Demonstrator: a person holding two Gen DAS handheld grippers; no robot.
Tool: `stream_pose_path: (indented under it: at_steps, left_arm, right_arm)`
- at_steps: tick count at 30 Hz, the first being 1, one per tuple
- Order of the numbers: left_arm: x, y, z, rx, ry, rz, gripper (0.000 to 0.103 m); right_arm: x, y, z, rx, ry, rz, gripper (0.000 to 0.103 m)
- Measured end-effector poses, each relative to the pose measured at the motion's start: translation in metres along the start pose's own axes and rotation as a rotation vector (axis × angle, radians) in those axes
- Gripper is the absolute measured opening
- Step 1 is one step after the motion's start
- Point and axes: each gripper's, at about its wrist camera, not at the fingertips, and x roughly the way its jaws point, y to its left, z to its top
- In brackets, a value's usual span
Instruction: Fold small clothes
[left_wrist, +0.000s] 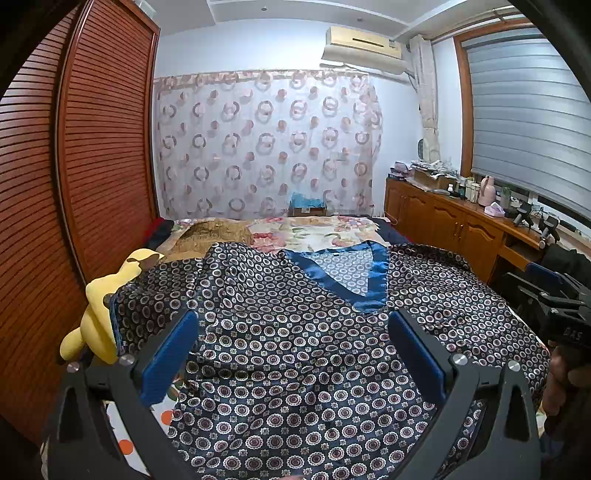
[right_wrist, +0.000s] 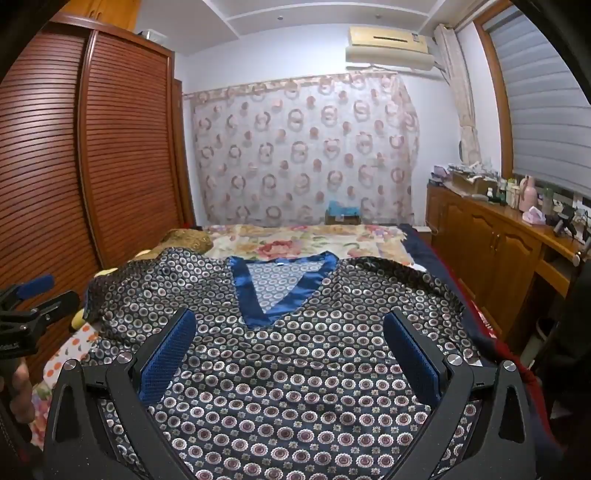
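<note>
We see both sets of fingers spread wide, gripping nothing: left gripper (left_wrist: 291, 354) and right gripper (right_wrist: 290, 350) hover over the patterned top (right_wrist: 295, 362), which lies spread on the bed (right_wrist: 295, 240), V-neck away, beside a yellow plush toy (left_wrist: 99, 310).

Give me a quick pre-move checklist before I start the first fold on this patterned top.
1. Left gripper open, nothing between its pads: ok.
2. Right gripper open, nothing between its pads: ok.
3. Patterned V-neck top spread front up on the bed, blue collar on the far side: ok.
4. Fabric flat: not ok, it shows wrinkles and the left sleeve is bunched.
5. Left sleeve clear of other things: not ok, it lies against the yellow plush toy.
6. Near hem: cannot tell, it is hidden below both grippers.
</note>
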Motion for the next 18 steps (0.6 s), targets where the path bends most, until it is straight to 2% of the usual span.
stream_pose_path:
  at_steps: [18]
  left_arm:
    - [-0.0066, -0.0043, 0.0023, 0.012, -0.016, 0.007, 0.103]
  right_arm:
    - [-0.0002, 0.0003, 0.0004, 0.0, -0.001, 0.0, 0.103]
